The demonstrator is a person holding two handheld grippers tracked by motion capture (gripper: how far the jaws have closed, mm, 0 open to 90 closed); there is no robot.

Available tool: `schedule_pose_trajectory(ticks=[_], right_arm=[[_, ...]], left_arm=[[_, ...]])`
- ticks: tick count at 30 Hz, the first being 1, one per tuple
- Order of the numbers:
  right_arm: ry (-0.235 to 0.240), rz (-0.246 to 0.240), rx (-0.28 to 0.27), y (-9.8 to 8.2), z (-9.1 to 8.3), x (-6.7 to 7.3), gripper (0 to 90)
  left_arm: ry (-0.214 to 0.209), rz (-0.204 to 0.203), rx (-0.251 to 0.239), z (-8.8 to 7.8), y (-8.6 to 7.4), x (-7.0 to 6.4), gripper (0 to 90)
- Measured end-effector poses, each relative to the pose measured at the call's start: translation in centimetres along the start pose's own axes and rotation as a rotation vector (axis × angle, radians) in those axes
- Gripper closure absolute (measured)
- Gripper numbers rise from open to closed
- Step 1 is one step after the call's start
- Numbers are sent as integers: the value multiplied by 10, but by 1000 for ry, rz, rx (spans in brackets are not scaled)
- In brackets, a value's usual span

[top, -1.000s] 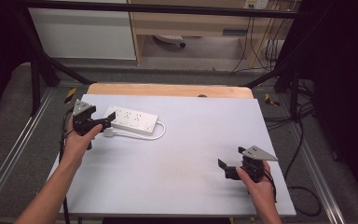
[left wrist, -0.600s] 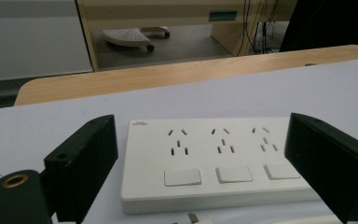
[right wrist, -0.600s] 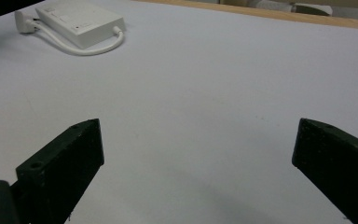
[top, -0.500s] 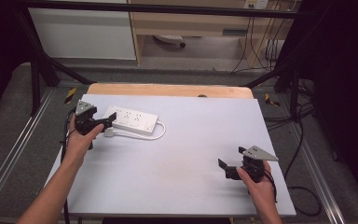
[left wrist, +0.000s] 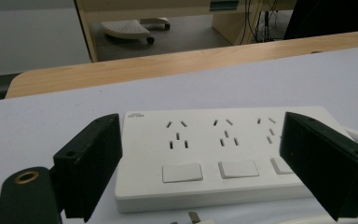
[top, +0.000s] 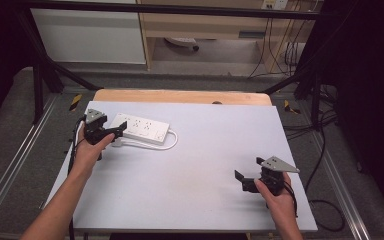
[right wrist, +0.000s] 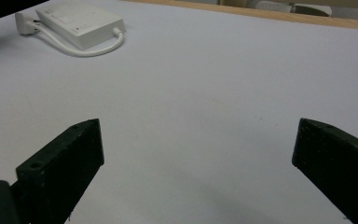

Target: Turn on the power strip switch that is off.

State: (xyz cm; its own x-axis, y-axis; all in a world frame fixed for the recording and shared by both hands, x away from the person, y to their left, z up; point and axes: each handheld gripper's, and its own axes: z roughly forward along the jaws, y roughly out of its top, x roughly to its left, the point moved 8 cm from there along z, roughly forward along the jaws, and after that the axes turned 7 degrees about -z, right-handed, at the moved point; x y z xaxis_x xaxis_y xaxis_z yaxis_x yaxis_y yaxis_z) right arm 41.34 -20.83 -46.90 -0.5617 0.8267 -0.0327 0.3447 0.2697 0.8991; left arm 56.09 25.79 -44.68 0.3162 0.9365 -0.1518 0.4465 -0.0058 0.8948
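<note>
A white power strip lies at the table's far left, its white cable looping back to a plug beside it. My left gripper is open at the strip's left end, low over the table. In the left gripper view the strip with its sockets and switches lies between and just beyond the black fingers of the open left gripper, and plug prongs peek in at the bottom. My right gripper is open near the front right, with nothing between its jaws. In its own view the right gripper faces the distant strip.
The pale sheet covers the table, with a wooden strip along the far edge. Metal rails flank both sides. Cables trail on the floor to the right. A cabinet and a shelf unit stand beyond the table.
My left gripper has edged to the right, closer to the power strip's end. The right gripper has stayed where it was.
</note>
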Motion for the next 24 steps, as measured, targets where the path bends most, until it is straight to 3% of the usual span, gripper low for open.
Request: schedule_pose_trajectory(ticks=[24], right_arm=[[0, 4, -1, 0, -1, -1, 25]], left_arm=[[5, 41, 24, 10, -7, -3, 419]])
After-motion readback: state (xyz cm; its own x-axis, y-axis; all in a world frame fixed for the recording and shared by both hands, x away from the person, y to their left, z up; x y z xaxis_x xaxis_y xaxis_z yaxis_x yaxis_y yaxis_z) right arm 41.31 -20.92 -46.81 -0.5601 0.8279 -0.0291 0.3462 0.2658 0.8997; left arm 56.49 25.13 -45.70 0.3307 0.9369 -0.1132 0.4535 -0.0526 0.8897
